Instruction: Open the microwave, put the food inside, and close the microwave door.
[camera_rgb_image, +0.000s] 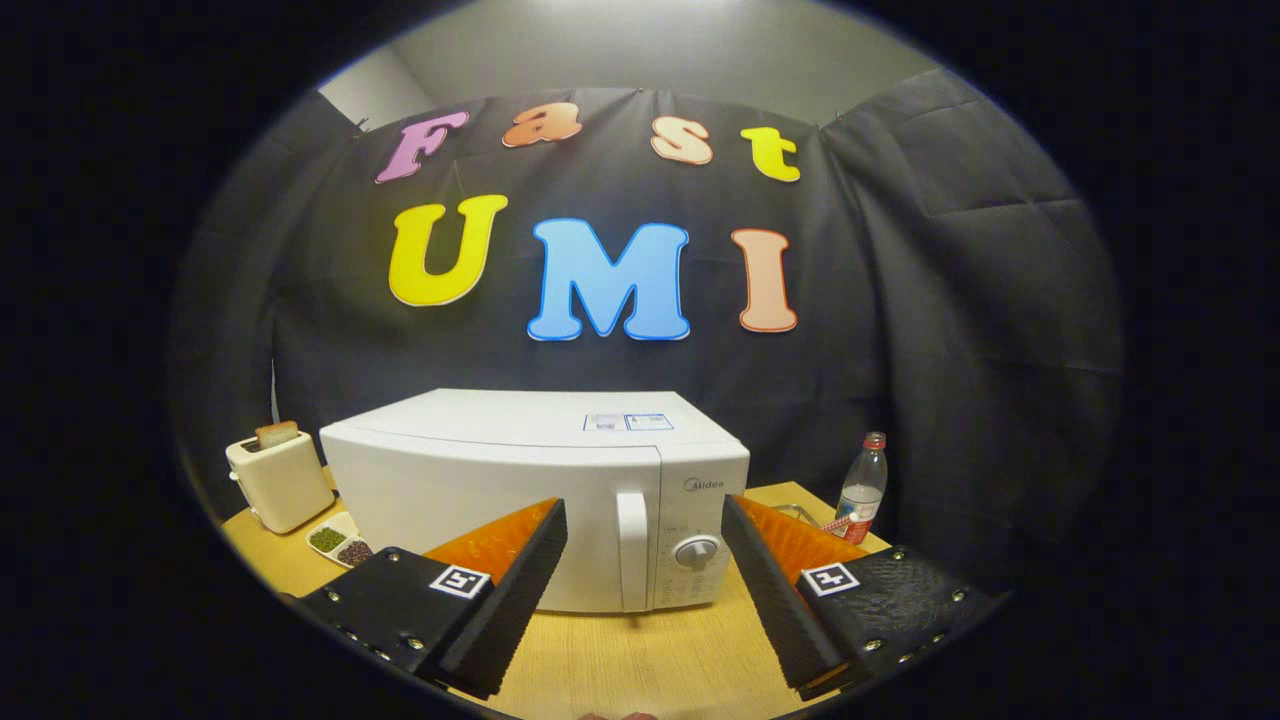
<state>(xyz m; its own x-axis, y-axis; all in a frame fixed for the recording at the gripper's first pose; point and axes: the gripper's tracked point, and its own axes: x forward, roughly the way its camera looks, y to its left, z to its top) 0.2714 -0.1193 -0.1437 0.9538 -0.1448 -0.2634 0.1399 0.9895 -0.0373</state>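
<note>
A white microwave (520, 490) stands on the wooden table (640, 650) with its door shut. Its vertical handle (632, 550) and round dial (696, 552) sit just beyond my fingers, roughly midway between them. My gripper (645, 525) is open, held a short way in front of the microwave, with nothing between the fingers. A small divided dish of food (340, 545), with green and dark portions, lies on the table to the left of the microwave, beside my left finger.
A cream toaster (280, 480) with a slice of bread in it stands at the back left of the table. A plastic water bottle (862, 490) stands to the right of the microwave near the table's edge.
</note>
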